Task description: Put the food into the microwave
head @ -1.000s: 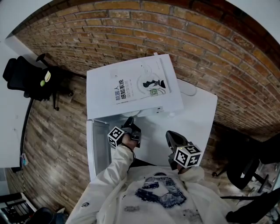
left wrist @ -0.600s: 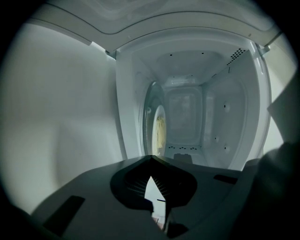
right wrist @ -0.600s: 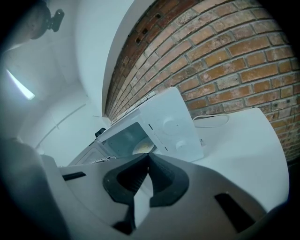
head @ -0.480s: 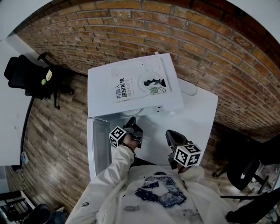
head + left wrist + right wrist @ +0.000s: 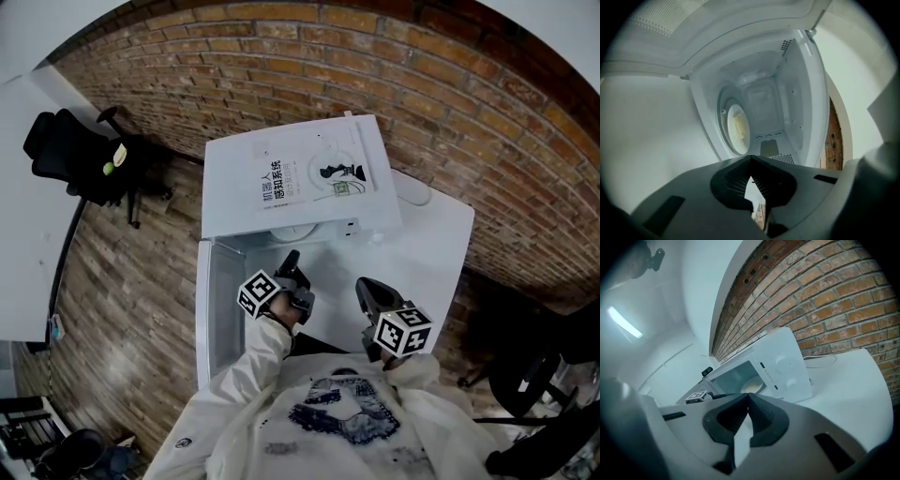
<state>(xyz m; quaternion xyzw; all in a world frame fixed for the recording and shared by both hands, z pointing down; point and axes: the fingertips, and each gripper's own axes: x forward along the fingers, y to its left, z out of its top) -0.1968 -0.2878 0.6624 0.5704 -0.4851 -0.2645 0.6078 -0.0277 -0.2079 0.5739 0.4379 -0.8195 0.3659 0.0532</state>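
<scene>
A white microwave [image 5: 225,183] stands on a white table [image 5: 436,253] against a brick wall, at 12 o'clock from the person. Its door [image 5: 214,309] hangs wide open at 9 o'clock. The food [image 5: 738,126], pale and yellowish, lies on a plate [image 5: 731,140] on the turntable inside the cavity, so the placing looks done and shutting the door is probably what remains.

The left gripper [image 5: 751,161] faces the opening from just outside it, its jaws pressed together on nothing, which fits a claw that has let go. The right gripper [image 5: 749,397], at 3 o'clock from the left one, is also pressed together and empty, held over the table clear of the door.

A printed white cover [image 5: 314,178] lies on the microwave top, bearing Chinese characters that seem to read 机器人感知系统; the smaller print is illegible
</scene>
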